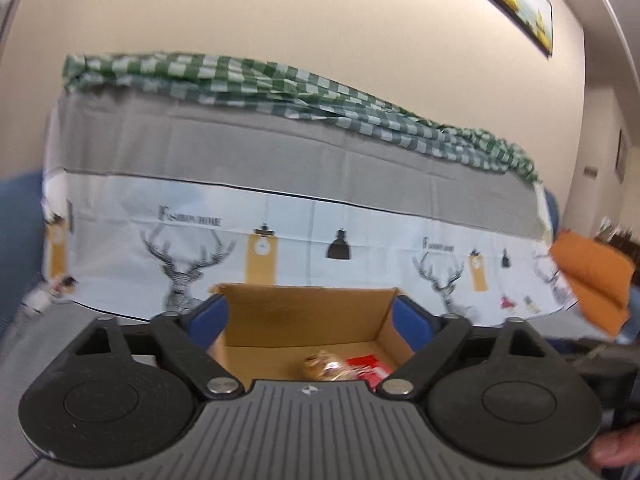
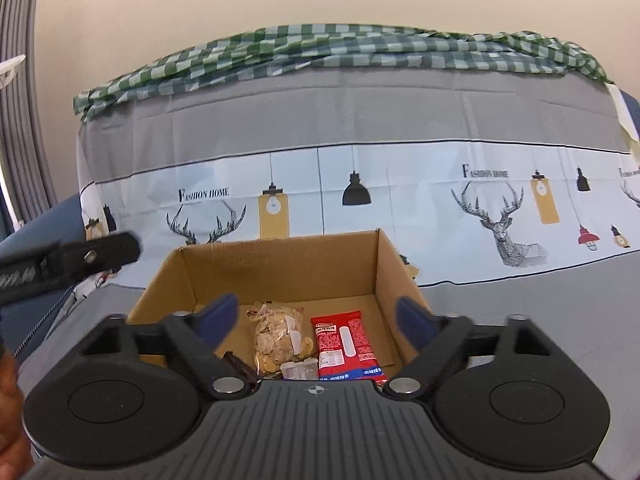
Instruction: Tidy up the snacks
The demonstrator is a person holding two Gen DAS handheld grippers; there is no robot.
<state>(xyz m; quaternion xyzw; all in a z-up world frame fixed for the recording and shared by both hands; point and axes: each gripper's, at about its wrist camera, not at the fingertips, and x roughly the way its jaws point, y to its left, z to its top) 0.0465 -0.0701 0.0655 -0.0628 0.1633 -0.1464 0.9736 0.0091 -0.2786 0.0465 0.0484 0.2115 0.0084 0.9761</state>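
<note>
Surface (image 2: 540,320) draped in a grey cloth whose pale band (image 2: 400,184) is printed with stag heads, pendant lamps and "Fashion Home". An open cardboard box (image 2: 280,268) stands directly on it. Bunched green-checked fabric (image 2: 360,48) lies along the far edge.

Both grippers (left (image 1: 310,320), right (image 2: 318,318)) hold jaws spread.

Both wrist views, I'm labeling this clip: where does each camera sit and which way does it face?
Left wrist: on the left claw, facing the cardboard box and sofa back; open blue fingers and a bit of hand show.
Right wrist: on the right claw, looking down into the box at the red packet and cookie bag; open fingers show.
Shared: box, red packet, deer-print cover.
</note>
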